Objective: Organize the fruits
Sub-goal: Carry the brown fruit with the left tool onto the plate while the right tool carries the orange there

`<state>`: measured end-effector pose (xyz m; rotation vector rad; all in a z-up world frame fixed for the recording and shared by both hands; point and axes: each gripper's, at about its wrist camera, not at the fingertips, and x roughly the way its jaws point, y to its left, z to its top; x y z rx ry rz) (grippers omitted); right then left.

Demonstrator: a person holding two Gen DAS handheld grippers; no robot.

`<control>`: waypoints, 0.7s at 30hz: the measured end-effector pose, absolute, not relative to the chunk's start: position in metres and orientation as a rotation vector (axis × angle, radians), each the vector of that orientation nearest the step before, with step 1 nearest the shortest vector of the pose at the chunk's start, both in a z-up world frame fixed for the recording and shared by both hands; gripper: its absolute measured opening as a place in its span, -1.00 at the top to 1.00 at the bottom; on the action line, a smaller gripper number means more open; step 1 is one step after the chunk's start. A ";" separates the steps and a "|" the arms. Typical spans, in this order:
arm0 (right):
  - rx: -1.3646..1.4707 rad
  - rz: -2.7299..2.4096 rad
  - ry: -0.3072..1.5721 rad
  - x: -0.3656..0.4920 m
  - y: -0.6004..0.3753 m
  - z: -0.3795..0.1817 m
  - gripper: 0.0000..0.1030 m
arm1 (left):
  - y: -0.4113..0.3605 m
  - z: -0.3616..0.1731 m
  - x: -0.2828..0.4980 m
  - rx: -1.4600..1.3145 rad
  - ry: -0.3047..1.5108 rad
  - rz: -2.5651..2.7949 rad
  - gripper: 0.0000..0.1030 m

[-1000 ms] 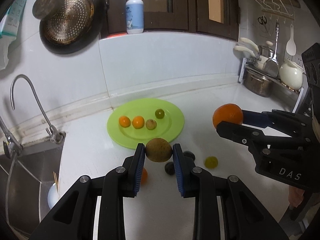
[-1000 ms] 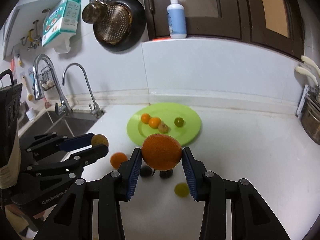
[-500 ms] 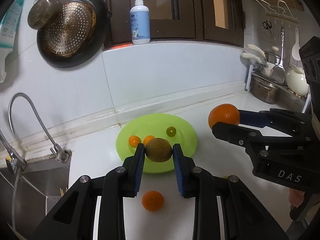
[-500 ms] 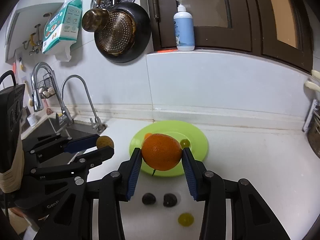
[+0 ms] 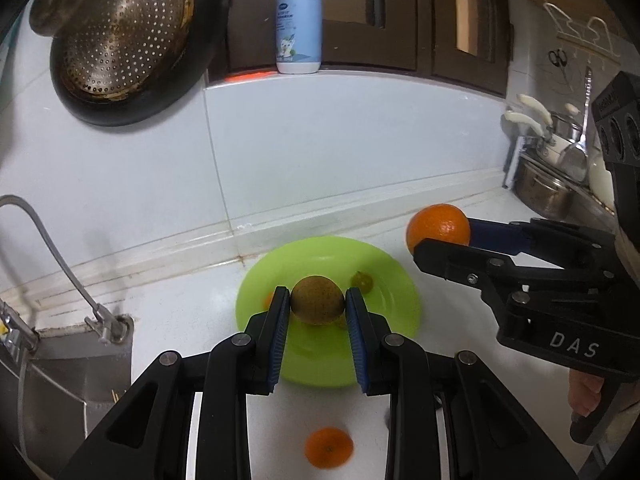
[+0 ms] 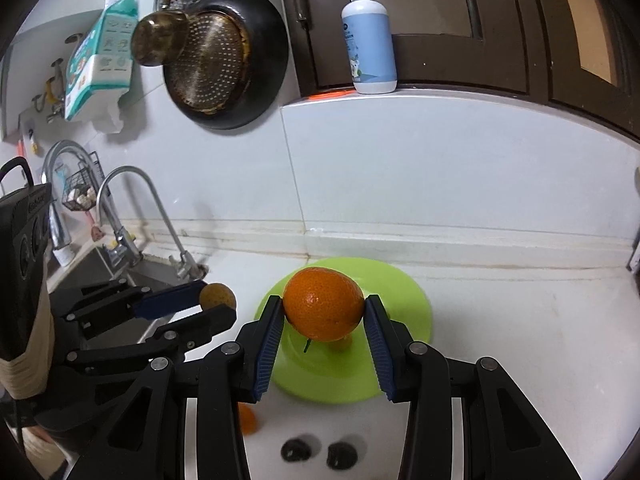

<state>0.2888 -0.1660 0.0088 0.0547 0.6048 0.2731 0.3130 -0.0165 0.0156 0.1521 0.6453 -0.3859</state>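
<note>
— Well, what is gripped by the left gripper [image 5: 318, 304]?
— A brown kiwi [image 5: 317, 299] is pinched between its jaws, above the green plate [image 5: 394, 280].
— And the right gripper [image 6: 324, 320]?
— A large orange [image 6: 323, 309] is clamped there, above that plate; a small tangerine [image 5: 329, 447] is left on the counter [image 5: 180, 308].

Your left black gripper [image 5: 318, 308] has blue ribbed pads [image 5: 279, 334] against a dull brown-green round fruit [image 5: 317, 299]. Your right black gripper [image 6: 324, 322], white "DAS" lettering on its body, shows the same blue beside a bright orange citrus with dimpled skin [image 6: 324, 308]. You see a lime-green round plate [image 6: 404, 316], a white countertop [image 6: 520, 320], and two dark, nearly black fruits [image 6: 296, 450].
</note>
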 end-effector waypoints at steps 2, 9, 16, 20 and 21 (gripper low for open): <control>0.061 0.273 0.612 0.298 -0.167 0.008 0.18 | -0.017 0.015 0.323 0.154 0.653 -0.391 0.44; 0.078 0.275 0.659 0.333 -0.168 -0.005 0.18 | -0.022 0.006 0.360 0.156 0.701 -0.409 0.44; 0.099 0.265 0.723 0.367 -0.177 -0.025 0.18 | -0.030 -0.010 0.394 0.143 0.760 -0.433 0.44; 0.083 0.262 0.759 0.386 -0.178 -0.036 0.18 | -0.034 -0.025 0.413 0.147 0.804 -0.431 0.44; 0.079 0.263 0.767 0.390 -0.178 -0.039 0.18 | -0.034 -0.030 0.418 0.148 0.818 -0.434 0.44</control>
